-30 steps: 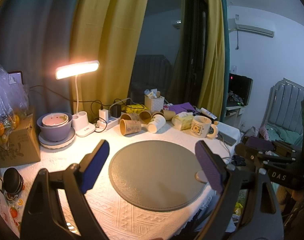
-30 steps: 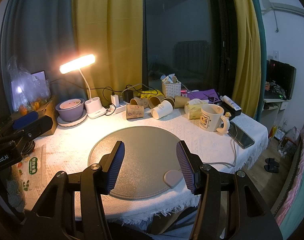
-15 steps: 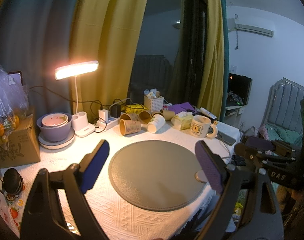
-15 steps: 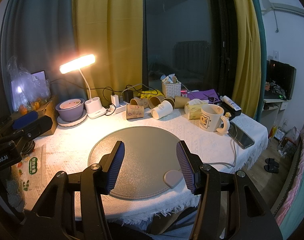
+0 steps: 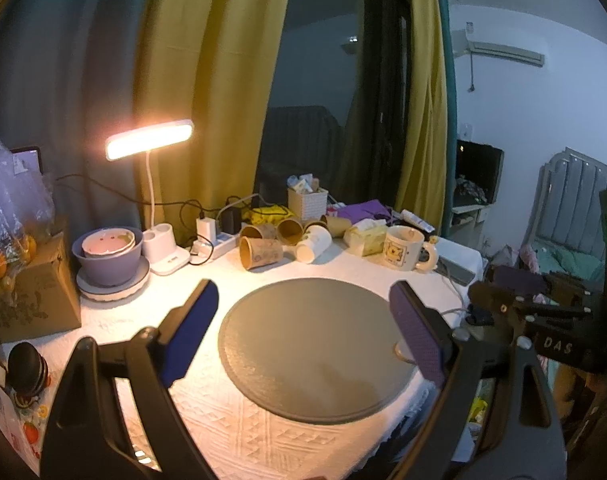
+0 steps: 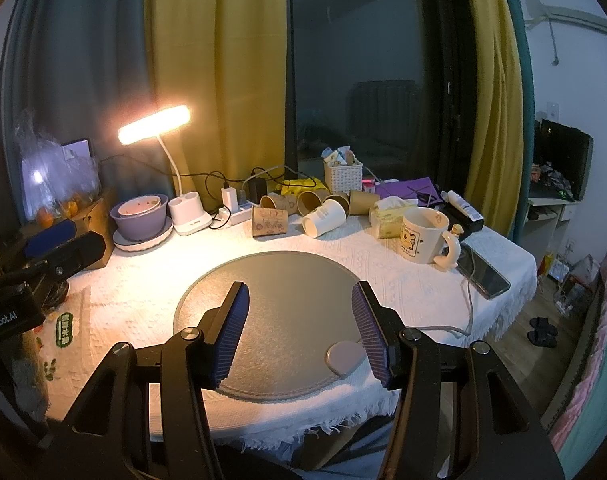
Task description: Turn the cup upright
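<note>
Both claws hang spread and empty over the round mat (image 6: 279, 292): right claw (image 6: 299, 332), left claw (image 5: 303, 332). Nothing is done yet; the white cup (image 6: 323, 218) lies on its side at twelve o'clock on the tabletop (image 6: 403, 280), well apart among brown paper cups (image 6: 269, 222). Reaching, gripping and turning it remain. Only the right view shows the phone (image 6: 487, 276); only the left shows the bed (image 5: 571, 256).

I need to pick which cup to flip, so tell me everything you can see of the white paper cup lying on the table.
The white paper cup lies on its side on the white tablecloth, behind the round grey mat. Its open mouth faces the front left and looks empty. A faint print marks its wall. It looks undented. Brown paper cups lie close around it; whether they touch is unclear. Neither hand-held gripper is near it.
</note>
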Tool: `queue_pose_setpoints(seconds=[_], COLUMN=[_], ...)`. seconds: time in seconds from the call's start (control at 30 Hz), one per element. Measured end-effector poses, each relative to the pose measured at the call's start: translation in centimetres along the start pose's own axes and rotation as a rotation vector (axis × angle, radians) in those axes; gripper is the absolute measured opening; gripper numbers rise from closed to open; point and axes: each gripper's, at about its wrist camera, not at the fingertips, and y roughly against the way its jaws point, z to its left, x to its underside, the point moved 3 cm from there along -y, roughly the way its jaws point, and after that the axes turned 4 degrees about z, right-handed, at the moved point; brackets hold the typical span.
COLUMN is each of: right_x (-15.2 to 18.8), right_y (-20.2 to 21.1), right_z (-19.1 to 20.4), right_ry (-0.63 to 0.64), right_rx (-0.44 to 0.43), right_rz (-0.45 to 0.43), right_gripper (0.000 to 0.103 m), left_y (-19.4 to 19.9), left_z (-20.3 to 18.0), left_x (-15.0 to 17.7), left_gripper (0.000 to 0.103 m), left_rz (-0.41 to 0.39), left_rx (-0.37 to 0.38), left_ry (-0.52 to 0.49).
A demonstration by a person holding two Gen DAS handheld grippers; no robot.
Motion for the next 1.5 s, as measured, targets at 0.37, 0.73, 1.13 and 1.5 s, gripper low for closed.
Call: queue_pose_setpoints(seconds=[0.37,0.73,1.13,1.5], right_x=[0.1,-1.4,-4.6,-6.3], right_y=[-4.5,-11.6,-18.9,-26.9], right_z=[-1.7,-3.8,-7.3,-9.6], right_ry=[-0.001,0.0,0.008,-0.009], right_rx=[-0.048,-0.072,-0.063,-0.079], right_rz=[0.059,0.136,0.187,0.245], right_gripper=[0.057,0.057,0.057,0.057], left_y=[-5.3,-12.2,-21.5,-30.5], left_z=[-1.4,-0.8,0.3,0.7], left_x=[-0.3,-2.2,-3.8,-5.6], left_gripper=[0.088,0.088,0.088,0.088], left_rz=[-0.064,0.045,0.234,0.316], left_rx=[-0.027,-0.038,-0.043,-0.03], left_ry=[-0.076,-0.14,-0.192,-0.23])
